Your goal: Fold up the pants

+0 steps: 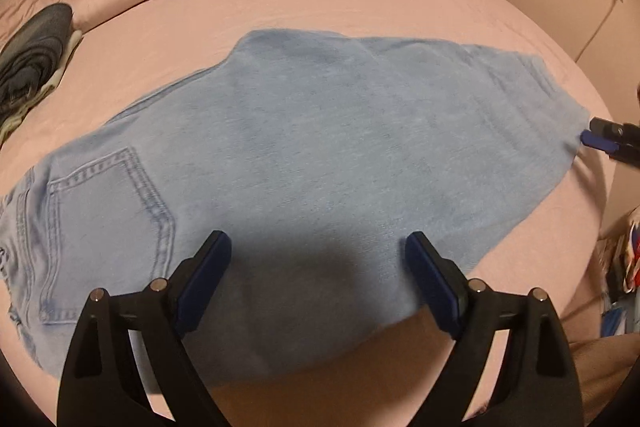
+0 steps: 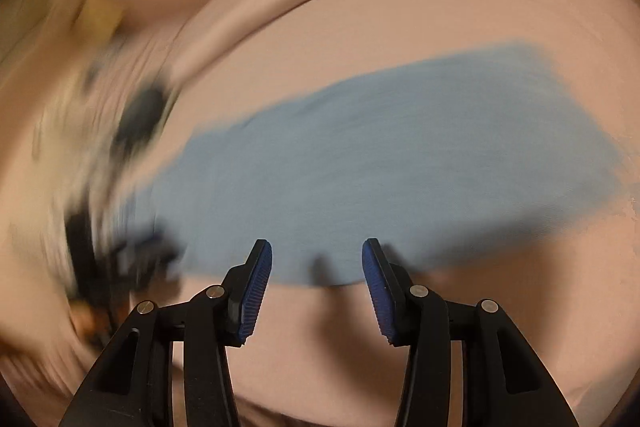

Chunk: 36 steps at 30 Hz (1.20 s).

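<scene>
Jeans [image 1: 320, 155] flat on pink bed [image 1: 320, 7], back pocket [image 1: 108, 219] up. Left gripper [image 1: 318, 243] spread wide over near edge; right gripper [image 2: 317, 251] also wide, seemingly just above hem, view blurred.

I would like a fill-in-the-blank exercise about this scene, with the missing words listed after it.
1. The pants are made of light ____ denim.
2. They lie spread on a ____ bed sheet.
3. The left gripper has its jaws ____, above the pants.
4. In the left wrist view, the stitched back ____ is at the left end of the pants.

Missing words: blue; pink; open; pocket
</scene>
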Motion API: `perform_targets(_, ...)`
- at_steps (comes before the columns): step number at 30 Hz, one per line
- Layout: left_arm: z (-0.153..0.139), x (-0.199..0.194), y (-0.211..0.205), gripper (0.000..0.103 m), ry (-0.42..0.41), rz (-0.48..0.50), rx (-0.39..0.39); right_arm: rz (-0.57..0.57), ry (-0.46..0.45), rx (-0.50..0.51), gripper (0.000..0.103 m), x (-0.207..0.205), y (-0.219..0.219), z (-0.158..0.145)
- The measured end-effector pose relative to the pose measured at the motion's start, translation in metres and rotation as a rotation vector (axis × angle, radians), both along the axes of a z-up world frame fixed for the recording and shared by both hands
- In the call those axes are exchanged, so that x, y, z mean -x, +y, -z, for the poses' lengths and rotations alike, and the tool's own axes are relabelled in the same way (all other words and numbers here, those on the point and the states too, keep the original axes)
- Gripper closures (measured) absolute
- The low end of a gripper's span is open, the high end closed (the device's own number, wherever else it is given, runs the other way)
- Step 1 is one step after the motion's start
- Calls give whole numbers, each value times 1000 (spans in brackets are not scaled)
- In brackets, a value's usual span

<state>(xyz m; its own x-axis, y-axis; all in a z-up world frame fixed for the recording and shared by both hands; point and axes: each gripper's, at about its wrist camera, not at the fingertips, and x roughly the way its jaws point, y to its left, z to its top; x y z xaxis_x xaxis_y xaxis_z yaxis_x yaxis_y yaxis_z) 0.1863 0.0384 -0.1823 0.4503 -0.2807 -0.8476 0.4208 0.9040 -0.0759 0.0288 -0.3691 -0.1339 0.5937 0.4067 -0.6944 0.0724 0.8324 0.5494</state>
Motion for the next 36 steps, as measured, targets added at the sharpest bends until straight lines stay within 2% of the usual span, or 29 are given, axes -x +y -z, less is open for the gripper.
perform_targets(3, -15, 2, -3, 13, 0, -15, 60, 267, 21, -114, 53, 21, -67, 14)
perform_targets(5, -25, -1, -13, 13, 16, -1, 137, 374, 30, -181, 53, 29, -94, 25)
perform_targets(8, -33, -7, -39, 13, 54, 50, 222, 420, 17, -255, 53, 23, -107, 39)
perform_targets(11, -35, -19, -78, 13, 132, 102, 333, 447, -12, -316, 53, 7, -107, 51)
perform_targets(13, -29, -27, -99, 13, 179, 118, 394, 479, -45, -317, 55, -3, -109, 55)
perform_targets(15, -17, -35, -116, 14, 232, 109, 409, 496, -65, -294, 76, -6, -103, 53)
perform_targets(17, 1, -38, -123, 15, 300, 87, 405, 500, -55, -288, 86, -9, -105, 56)
perform_targets(18, 4, -40, -124, 15, 308, 77, 406, 502, -59, -288, 89, -12, -104, 54)
perform_targets(21, 1, -43, -118, 14, 320, 67, 448, 450, -119, -196, 89, -6, -96, 24)
perform_targets(23, -1, -46, -109, 14, 356, 39, 511, 382, -178, -101, 89, -11, -84, 1)
perform_targets(26, -8, -46, -92, 13, 392, 5, 686, 224, -265, 31, 89, -30, -36, -32)
perform_targets(27, -13, -45, -86, 12, 399, 8, 772, 155, -293, 66, 89, -35, -14, -40)
perform_targets(29, -22, -43, -81, 5, 400, 19, 874, 50, -312, 132, 89, -44, 24, -45)
perform_targets(31, -25, -42, -85, 3, 408, 40, 943, -39, -314, 189, 89, -50, 59, -42)
perform_targets(33, -21, -44, -88, 3, 428, 44, 973, -128, -312, 218, 89, -54, 91, -34)
perform_targets(36, -2, -46, -88, 7, 476, 1, 962, -235, -293, 247, 89, -54, 126, -23)
